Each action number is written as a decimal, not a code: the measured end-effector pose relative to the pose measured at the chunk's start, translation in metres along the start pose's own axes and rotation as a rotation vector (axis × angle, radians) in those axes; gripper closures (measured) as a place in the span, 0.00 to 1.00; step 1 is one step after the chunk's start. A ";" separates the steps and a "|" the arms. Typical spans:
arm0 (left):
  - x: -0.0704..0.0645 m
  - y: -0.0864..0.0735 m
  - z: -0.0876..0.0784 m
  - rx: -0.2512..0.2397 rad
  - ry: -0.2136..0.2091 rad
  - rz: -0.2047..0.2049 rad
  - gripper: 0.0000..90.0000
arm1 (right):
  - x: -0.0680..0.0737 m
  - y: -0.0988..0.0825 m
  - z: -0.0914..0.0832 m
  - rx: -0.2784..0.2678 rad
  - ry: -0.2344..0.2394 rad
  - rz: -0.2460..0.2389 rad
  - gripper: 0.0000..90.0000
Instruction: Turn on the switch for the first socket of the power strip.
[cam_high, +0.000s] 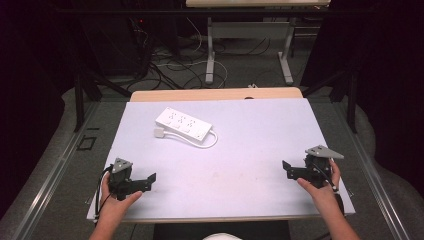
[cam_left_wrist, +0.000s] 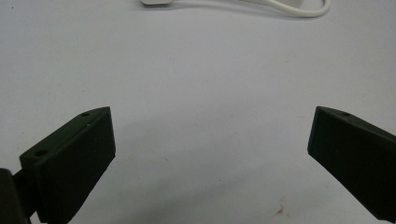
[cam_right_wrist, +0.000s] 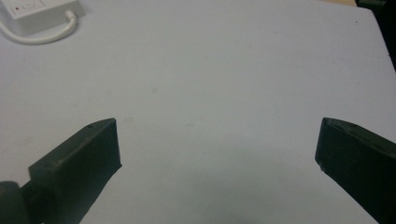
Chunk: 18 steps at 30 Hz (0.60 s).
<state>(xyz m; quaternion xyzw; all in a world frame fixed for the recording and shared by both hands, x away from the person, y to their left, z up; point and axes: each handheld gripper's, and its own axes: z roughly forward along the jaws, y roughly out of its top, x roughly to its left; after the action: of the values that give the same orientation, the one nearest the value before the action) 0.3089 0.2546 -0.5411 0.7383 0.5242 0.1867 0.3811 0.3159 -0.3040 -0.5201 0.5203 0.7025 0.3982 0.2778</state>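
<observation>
On the white counter (cam_high: 250, 150) the power strip (cam_high: 183, 123) lies toward the far left, with its white cord (cam_high: 210, 141) looped beside it and the plug (cam_high: 159, 132) resting at its near end. Your left gripper (cam_high: 145, 180) and right gripper (cam_high: 289, 170) sit at the near corners, well apart from it, each with jaws spread wide and nothing between them. If you reach for the strip, you risk pushing it away, since the flat, smooth body may slide on the counter. You could also snag the cord loop and drag the strip askew. There are no containers here; nothing holds anything.
</observation>
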 end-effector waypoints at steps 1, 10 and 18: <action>0.000 0.000 0.000 -0.002 0.001 0.004 0.01 | 0.000 0.000 0.000 0.000 0.000 0.000 0.00; -0.004 0.004 -0.002 -0.013 -0.006 0.006 0.03 | 0.001 -0.010 -0.007 0.012 0.019 0.048 0.00; -0.013 0.005 -0.004 -0.023 -0.029 0.014 0.03 | 0.001 -0.013 -0.002 0.017 0.030 0.050 0.00</action>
<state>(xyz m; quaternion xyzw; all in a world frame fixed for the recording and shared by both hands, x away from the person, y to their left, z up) 0.3041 0.2430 -0.5332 0.7402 0.5113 0.1847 0.3956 0.3076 -0.3057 -0.5297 0.5342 0.6968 0.4065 0.2528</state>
